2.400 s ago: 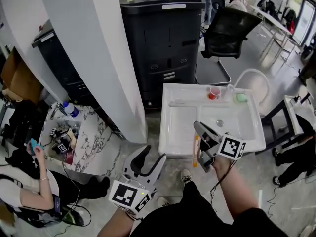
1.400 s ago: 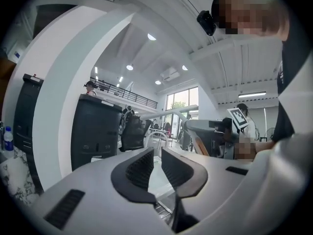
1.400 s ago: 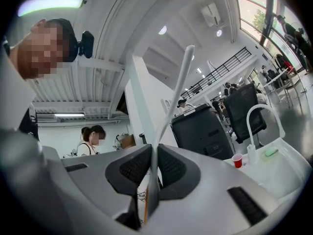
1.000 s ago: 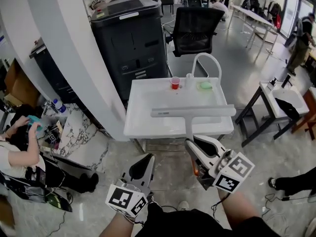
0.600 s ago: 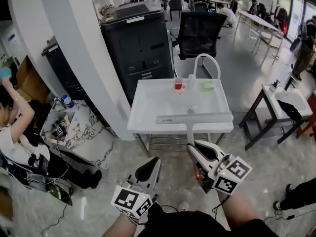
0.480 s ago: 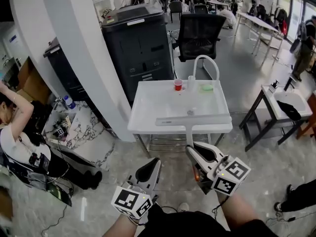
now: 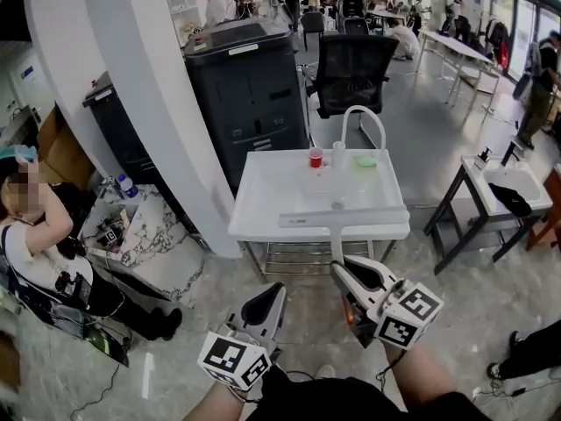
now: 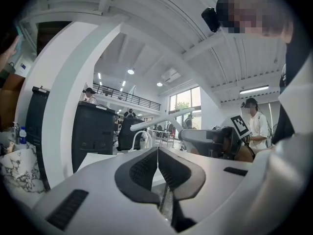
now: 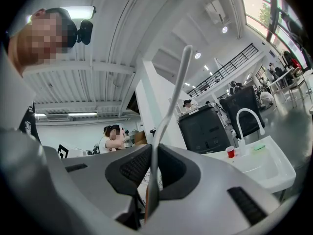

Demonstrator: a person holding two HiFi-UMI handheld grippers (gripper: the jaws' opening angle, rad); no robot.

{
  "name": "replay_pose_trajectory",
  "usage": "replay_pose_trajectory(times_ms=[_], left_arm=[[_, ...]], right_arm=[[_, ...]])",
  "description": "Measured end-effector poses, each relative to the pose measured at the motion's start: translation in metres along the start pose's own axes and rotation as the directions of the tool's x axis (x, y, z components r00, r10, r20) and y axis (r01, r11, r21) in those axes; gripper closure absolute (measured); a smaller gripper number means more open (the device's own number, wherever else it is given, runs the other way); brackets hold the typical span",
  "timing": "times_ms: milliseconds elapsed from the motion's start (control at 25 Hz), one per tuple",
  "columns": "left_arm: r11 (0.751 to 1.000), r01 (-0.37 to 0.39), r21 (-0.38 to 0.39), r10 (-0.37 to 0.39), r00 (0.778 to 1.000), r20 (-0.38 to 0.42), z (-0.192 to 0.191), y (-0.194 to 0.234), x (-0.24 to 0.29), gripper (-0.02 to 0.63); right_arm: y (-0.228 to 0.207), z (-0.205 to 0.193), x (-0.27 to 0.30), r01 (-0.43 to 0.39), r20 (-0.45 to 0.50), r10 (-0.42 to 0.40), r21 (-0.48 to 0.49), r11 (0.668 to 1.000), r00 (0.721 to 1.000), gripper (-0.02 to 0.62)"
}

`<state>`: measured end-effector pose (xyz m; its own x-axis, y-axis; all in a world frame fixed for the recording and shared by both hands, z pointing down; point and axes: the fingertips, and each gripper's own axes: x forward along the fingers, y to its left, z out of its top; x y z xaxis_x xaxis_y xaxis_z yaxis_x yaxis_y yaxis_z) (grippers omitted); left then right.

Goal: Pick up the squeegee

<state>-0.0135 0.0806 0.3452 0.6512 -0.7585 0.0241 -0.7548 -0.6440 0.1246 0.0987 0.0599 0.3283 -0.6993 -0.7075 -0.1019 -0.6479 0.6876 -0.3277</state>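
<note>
Squeegee (image 7: pixel 344 217) now off white sink (image 7: pixel 261 202) (marbled floor (image 7: pixel 219 281) below)

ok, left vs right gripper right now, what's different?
The right gripper is shut on the squeegee handle; the left gripper is shut on nothing. The right one's fingers stand slightly apart around the handle; the left one's fingers meet. Shared: both point forward toward the sink.
</note>
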Motion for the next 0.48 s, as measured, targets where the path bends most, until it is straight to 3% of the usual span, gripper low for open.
replay_pose_trajectory(times_ms=[480], left_arm=[[1.000, -0.008, 0.004, 0.008, 1.000, 0.005, 0.0055, 0.0007, -0.0039, 0.583]], right_arm=[[0.0038, 0.0002, 0.0028, -0.004, 0.000, 0.004, -0.002, 1.000, 1.000, 0.540]])
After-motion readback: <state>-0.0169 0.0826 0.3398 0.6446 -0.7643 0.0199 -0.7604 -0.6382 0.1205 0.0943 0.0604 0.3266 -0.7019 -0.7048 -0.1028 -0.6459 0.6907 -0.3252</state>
